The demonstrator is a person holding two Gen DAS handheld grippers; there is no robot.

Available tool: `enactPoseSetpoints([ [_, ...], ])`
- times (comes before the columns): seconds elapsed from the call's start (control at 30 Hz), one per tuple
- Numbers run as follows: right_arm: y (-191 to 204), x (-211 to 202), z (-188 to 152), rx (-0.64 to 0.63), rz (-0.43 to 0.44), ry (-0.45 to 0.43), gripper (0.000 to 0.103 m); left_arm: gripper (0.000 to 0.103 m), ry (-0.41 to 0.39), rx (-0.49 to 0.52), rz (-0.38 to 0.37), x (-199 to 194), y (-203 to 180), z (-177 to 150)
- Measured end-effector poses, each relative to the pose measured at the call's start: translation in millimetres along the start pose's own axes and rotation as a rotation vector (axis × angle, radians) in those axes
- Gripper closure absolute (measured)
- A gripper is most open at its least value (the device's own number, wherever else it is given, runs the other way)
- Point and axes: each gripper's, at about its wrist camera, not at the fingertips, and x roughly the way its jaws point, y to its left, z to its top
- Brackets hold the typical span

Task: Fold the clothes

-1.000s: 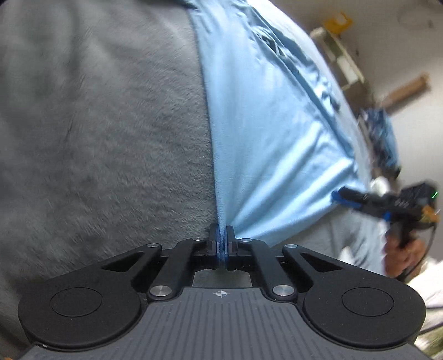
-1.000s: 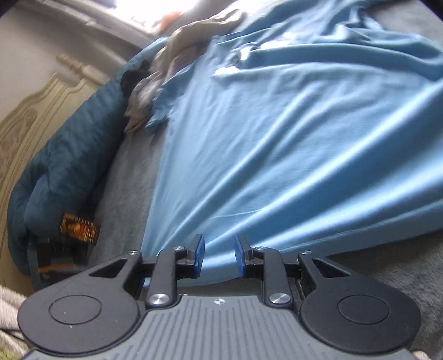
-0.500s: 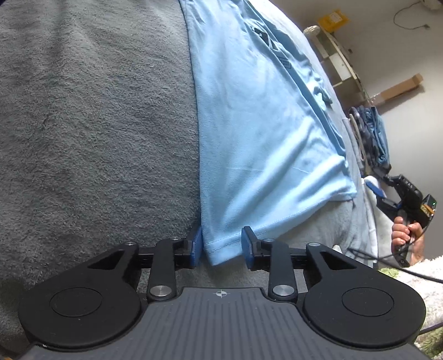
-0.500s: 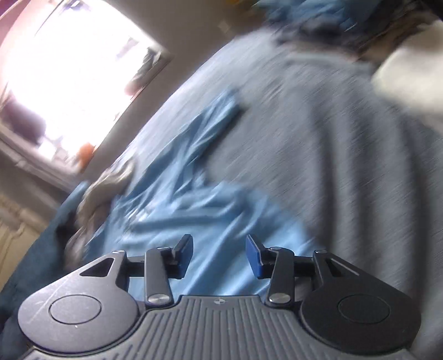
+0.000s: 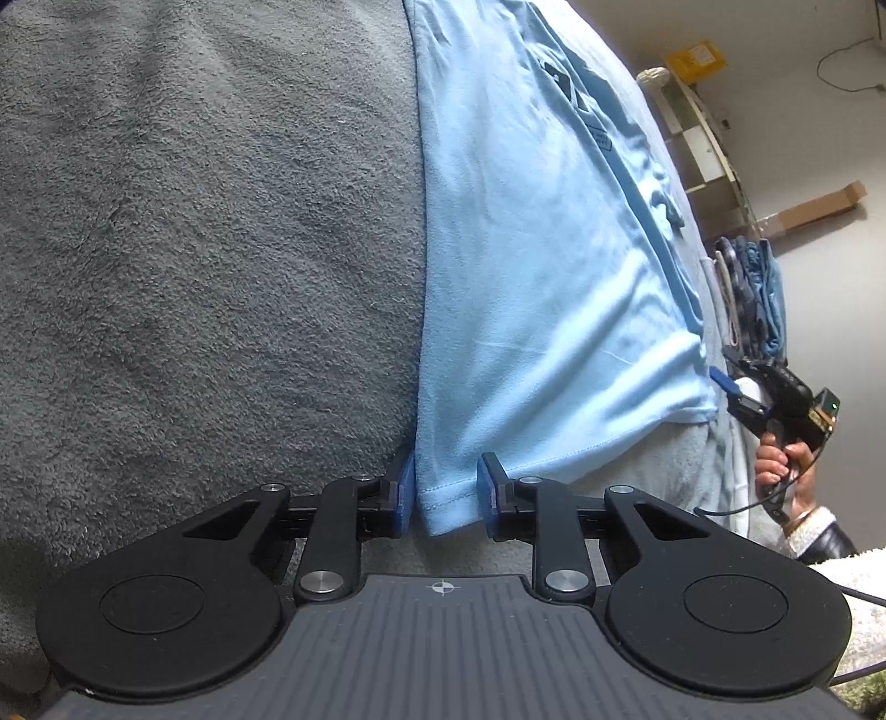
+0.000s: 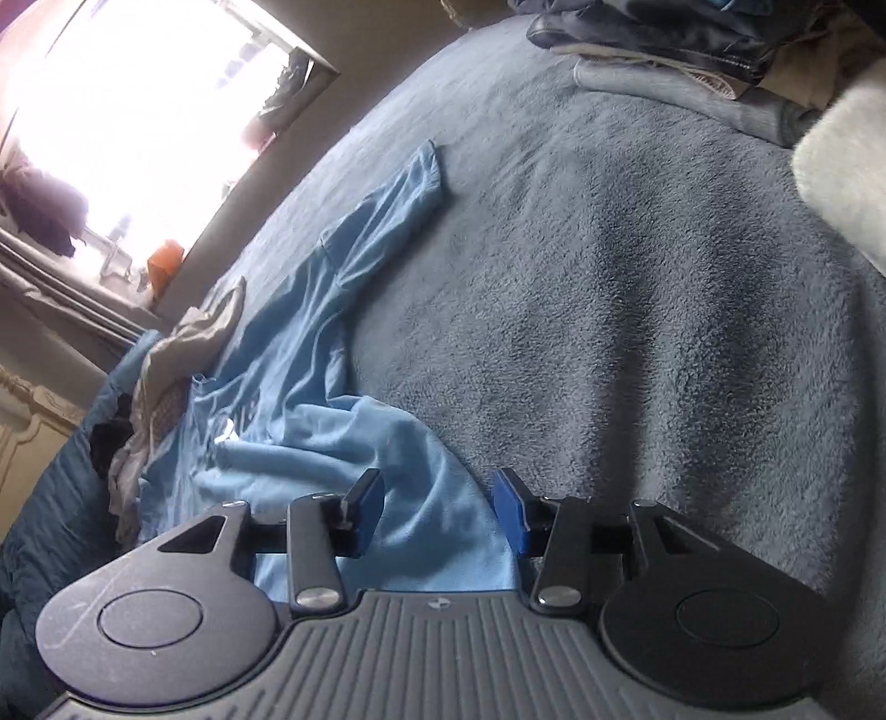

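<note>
Light blue shirt (image 5: 531, 288) lies flat on grey fleece blanket (image 5: 194, 249), one sleeve (image 6: 398, 205) stretched far. Left gripper (image 5: 443, 490) spread, hem corner between pads, not pinched. Right gripper (image 6: 437, 507) spread over near shirt edge. Folded clothes pile (image 6: 664, 39) at far right.

The left tongs (image 5: 441, 490) are matte black plastic: 2 round discs, angular link arms with 4 silver screws, blue rubber pads (image 5: 406, 487), and a ribbed grey housing bearing a white crosshair mark. The right tongs (image 6: 437, 509) match. The right hand (image 5: 783, 462) wears a fuzzy white cuff (image 5: 814, 526), with a black cable (image 5: 742, 507) trailing nearby.
</note>
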Motion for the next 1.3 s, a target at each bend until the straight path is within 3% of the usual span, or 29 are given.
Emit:
enactPoseSetpoints([
  [0.2,-16,-4,-21,0.036,0.044,0.08,0.066,0.078,0.002,-0.025,-0.014,1,4,0],
  [0.3,-16,-8,-32,0.03,0.032,0.12,0.088,0.078,0.006,-0.03,-0.013,1,4,1],
  [0.37,-14,-11,-37,0.024,0.025,0.121,0.096,0.083,0.012,-0.029,-0.007,-1,3,3],
  [0.4,-11,-13,-37,0.026,0.019,0.112,0.098,0.094,0.015,-0.028,-0.003,-1,2,3],
  [0.43,-7,-15,-35,0.028,0.017,0.104,0.099,0.1,0.017,-0.027,0.0,-2,1,4],
  [0.5,7,-25,-27,0.024,0.033,0.066,0.1,0.102,0.015,-0.029,-0.01,-8,0,7],
  [0.6,36,-64,-6,-0.002,0.125,-0.048,0.1,0.102,-0.032,-0.038,-0.107,-40,-3,17],
  [0.7,45,-77,-11,-0.051,0.055,0.007,0.1,0.102,-0.04,0.025,-0.111,-69,-11,20],
  [0.77,49,-84,-15,-0.084,0.003,0.05,0.1,0.102,0.004,0.043,-0.067,-69,-9,16],
  [0.9,25,-61,-48,-0.017,-0.112,0.194,0.1,0.102,0.115,0.03,0.033,-49,9,7],
  [1.03,23,-73,-59,-0.024,-0.107,0.17,0.1,0.102,0.126,0.039,0.054,-51,16,1],
  [1.3,20,-50,-82,-0.126,-0.252,0.232,0.1,0.102,0.133,0.169,0.149,-31,9,-12],
])
